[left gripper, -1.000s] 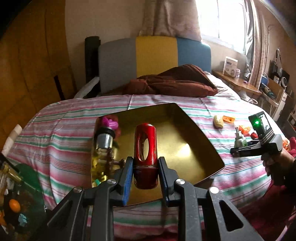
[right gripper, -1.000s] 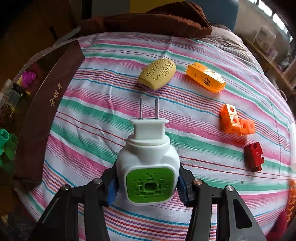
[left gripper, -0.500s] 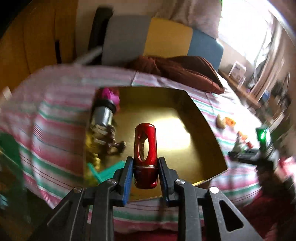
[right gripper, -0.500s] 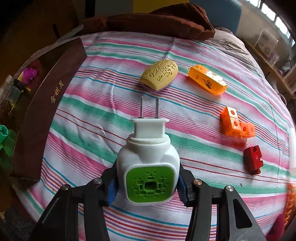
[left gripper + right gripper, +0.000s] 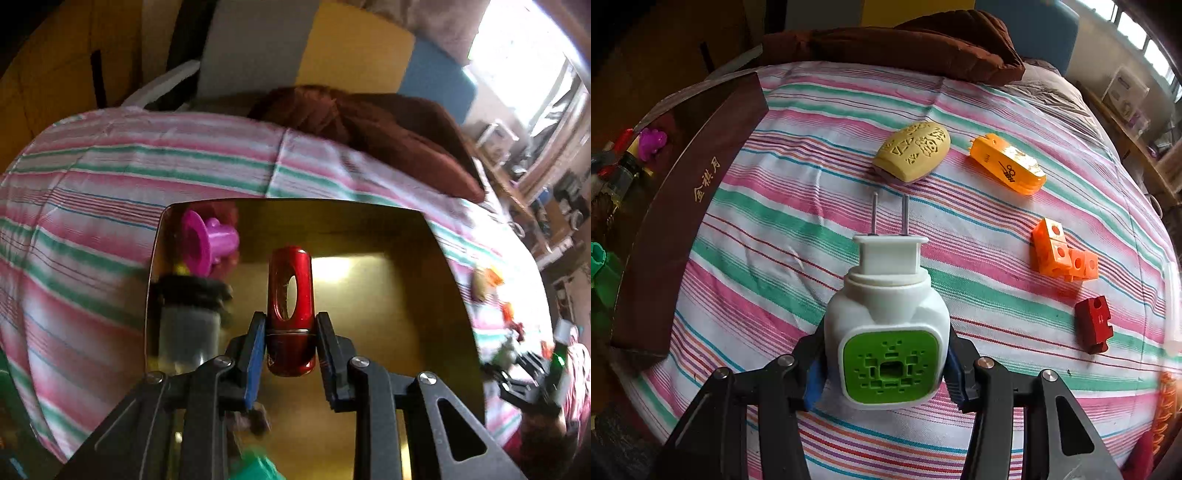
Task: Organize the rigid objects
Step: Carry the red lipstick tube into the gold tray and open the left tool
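Red capsule (image 5: 291, 310) — clamped, L gripper (image 5: 291, 345)

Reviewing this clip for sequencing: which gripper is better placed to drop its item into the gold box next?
Left. The left gripper holds the red cylinder over the gold box; the right gripper holds the plug over the bedspread.

Both tools (image 5: 290, 345) (image 5: 886, 373) clamped (angled down)

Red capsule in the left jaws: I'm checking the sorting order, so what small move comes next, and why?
Probably lower the red capsule into the gold box and release: it hangs clamped above the box's bare floor, beside the pink piece already inside.
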A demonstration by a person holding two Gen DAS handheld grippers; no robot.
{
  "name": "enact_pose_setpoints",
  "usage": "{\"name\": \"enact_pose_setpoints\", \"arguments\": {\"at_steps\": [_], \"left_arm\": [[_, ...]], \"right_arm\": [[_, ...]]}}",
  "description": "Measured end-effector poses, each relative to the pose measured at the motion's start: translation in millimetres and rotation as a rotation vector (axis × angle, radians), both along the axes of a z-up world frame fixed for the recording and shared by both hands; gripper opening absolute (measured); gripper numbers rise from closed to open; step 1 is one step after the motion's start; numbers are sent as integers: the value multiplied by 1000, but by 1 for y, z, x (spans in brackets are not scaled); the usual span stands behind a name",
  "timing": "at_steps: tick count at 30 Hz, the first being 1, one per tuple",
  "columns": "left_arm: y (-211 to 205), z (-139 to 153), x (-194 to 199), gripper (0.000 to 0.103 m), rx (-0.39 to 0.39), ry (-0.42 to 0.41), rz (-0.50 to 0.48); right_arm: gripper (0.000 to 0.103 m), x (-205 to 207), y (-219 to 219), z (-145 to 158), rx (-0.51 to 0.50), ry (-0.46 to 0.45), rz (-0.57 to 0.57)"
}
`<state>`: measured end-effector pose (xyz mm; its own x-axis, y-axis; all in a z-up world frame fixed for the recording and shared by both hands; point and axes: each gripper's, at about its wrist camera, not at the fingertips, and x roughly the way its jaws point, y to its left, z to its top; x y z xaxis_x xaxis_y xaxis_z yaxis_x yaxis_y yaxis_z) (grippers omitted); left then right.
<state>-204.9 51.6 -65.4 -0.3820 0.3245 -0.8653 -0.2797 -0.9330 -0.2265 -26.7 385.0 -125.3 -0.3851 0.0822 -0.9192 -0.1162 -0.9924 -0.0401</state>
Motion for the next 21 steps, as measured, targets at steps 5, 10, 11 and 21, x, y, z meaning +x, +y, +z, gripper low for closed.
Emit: {"name": "enact_pose_setpoints", "arguments": {"at_steps": [5, 10, 11, 21], "left_arm": [[11, -19, -31, 26, -68, -30, 17], [20, -27, -41, 28, -121, -24, 26], [21, -27, -41, 30, -127, -16, 18], [6, 34, 29, 31, -192, 265, -8]], "right_arm": [[52, -1, 0, 0, -1, 0, -1], [52, -2, 1, 0, -6, 1, -3], [52, -2, 1, 0, -7, 1, -3], [52, 0, 0, 1, 1, 4, 2]]}}
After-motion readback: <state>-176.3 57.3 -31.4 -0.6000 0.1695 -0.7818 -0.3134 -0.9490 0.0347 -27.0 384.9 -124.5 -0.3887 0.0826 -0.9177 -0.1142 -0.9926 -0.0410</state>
